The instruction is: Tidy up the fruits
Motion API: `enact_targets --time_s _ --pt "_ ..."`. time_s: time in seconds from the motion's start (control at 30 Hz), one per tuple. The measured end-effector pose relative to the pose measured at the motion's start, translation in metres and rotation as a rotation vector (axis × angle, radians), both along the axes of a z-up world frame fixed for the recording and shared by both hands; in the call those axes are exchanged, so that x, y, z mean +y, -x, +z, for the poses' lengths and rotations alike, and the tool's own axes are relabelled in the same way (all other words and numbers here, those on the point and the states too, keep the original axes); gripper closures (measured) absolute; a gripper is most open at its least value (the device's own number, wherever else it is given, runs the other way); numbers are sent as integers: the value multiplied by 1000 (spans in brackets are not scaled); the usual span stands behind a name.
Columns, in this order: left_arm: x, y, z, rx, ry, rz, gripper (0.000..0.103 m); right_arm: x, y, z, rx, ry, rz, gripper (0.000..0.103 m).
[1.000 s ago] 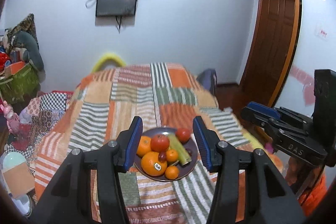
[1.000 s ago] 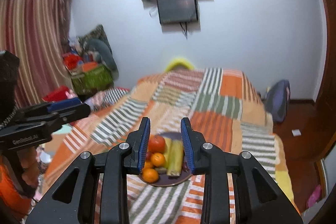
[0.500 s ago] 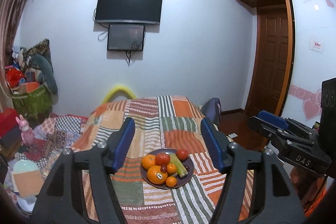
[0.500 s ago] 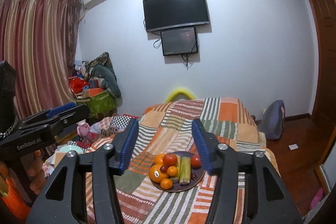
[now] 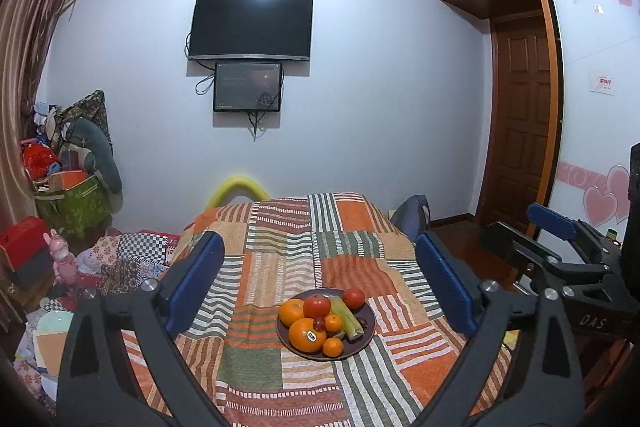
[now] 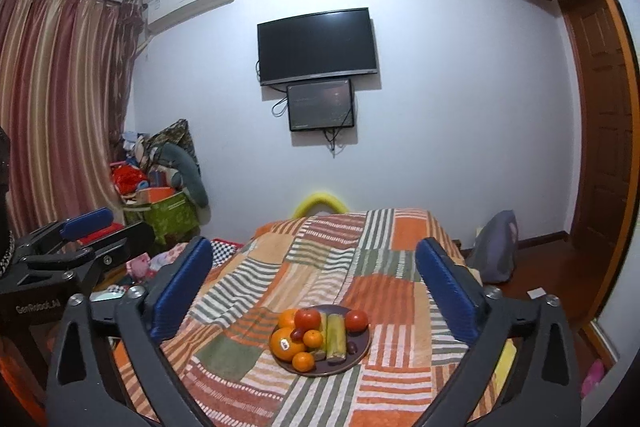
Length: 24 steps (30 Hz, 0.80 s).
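A dark plate (image 5: 362, 338) (image 6: 358, 351) rests on the patchwork bedspread, heaped with fruit. A large stickered orange (image 5: 307, 335) (image 6: 285, 345) lies at the plate's front. Behind it are two red tomatoes (image 5: 317, 305) (image 6: 356, 320), small oranges, dark grapes and green stalk pieces (image 5: 346, 319) (image 6: 335, 337). My left gripper (image 5: 318, 247) hovers well short of the plate, its jaws opening wide with nothing between them. My right gripper (image 6: 314, 251) does the same beside it, jaws opening and empty. Each gripper shows at the edge of the other's view.
The striped bedspread (image 5: 280, 259) covers a bed running toward the far wall with a TV (image 5: 251, 27). Piled bags and boxes (image 5: 72, 195) crowd the floor on the left. A grey bag (image 6: 496, 251) and a wooden door (image 5: 524, 123) are on the right.
Both grippers have gone from nearly shut to wide open. Both have drawn back and up from the plate, which now looks smaller and farther off.
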State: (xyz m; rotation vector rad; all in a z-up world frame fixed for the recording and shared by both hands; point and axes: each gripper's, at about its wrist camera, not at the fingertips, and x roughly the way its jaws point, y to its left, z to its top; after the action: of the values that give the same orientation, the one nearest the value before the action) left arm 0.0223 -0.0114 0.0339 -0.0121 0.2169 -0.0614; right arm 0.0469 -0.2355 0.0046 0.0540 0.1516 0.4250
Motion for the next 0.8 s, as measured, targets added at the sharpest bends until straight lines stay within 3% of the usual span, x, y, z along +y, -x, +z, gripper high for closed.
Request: enact_targets --time_s 0.8 --pt "-6 3 -3 -8 -19 16 0 -3 8 -2 3 1 -30 0"
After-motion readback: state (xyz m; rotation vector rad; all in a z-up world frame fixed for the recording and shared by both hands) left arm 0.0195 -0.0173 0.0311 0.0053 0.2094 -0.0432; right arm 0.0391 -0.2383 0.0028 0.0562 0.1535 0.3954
